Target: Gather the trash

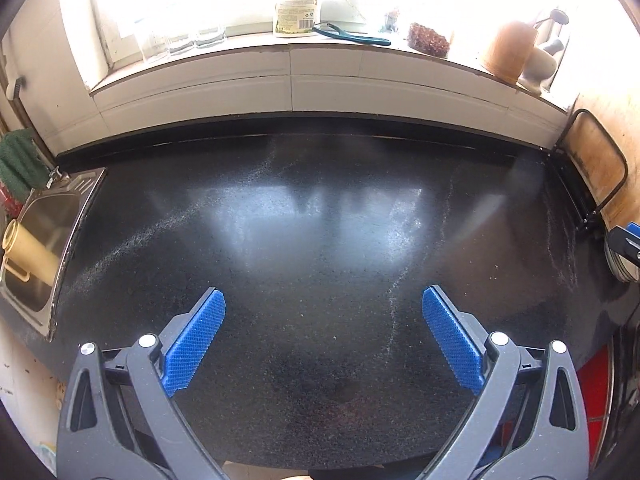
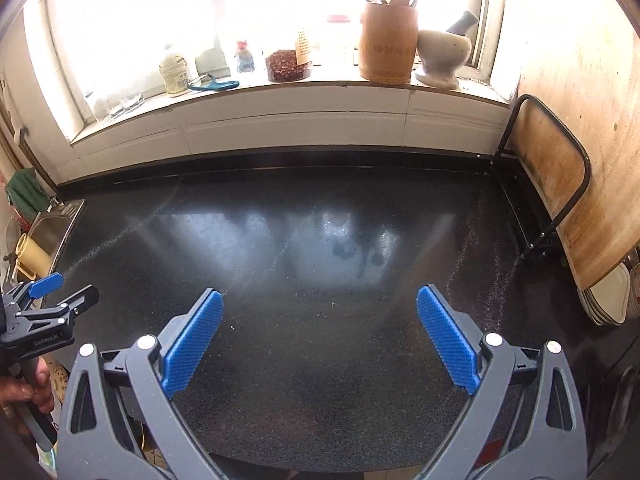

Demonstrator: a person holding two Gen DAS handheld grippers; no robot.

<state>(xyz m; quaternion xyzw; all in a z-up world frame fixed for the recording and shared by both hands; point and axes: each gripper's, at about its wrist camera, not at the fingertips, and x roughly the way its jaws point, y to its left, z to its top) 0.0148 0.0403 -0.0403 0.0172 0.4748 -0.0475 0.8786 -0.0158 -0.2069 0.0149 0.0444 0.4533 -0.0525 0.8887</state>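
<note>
In the left wrist view, the left gripper (image 1: 324, 312) hung over a speckled black countertop (image 1: 320, 220), its blue-padded fingers (image 1: 196, 344) spread wide with nothing between them. Only this view showed the stainless steel sink (image 1: 48, 248) clearly, at the counter's left edge, with a cream-coloured roll (image 1: 30, 256) lying in it. A green cloth (image 1: 18, 160) hung above the sink. On the white windowsill (image 1: 288, 52) stood a labelled jar (image 1: 296, 8) beside a teal-handled peeler (image 1: 352, 36), with a tub of reddish-brown bits (image 1: 428, 38) further right. At the right border only a tip of the right gripper (image 1: 628, 240) came into frame. No piece of trash could be made out on the counter, only faint pale streaks of dust.

In the right wrist view, the right gripper (image 2: 320, 312) was likewise wide open and empty above the same counter. This view alone showed a hand (image 2: 28, 388) holding the left gripper's handle at the left border, a wooden utensil pot (image 2: 386, 40), a white stone mortar and pestle (image 2: 442, 54), and a wooden board (image 2: 548, 176) leaning in a black wire rack at the counter's right end, with stacked white plates (image 2: 608, 300) cut off by it. The window glare washed out everything behind the sill. The counter's middle lay open between sink and rack.
</note>
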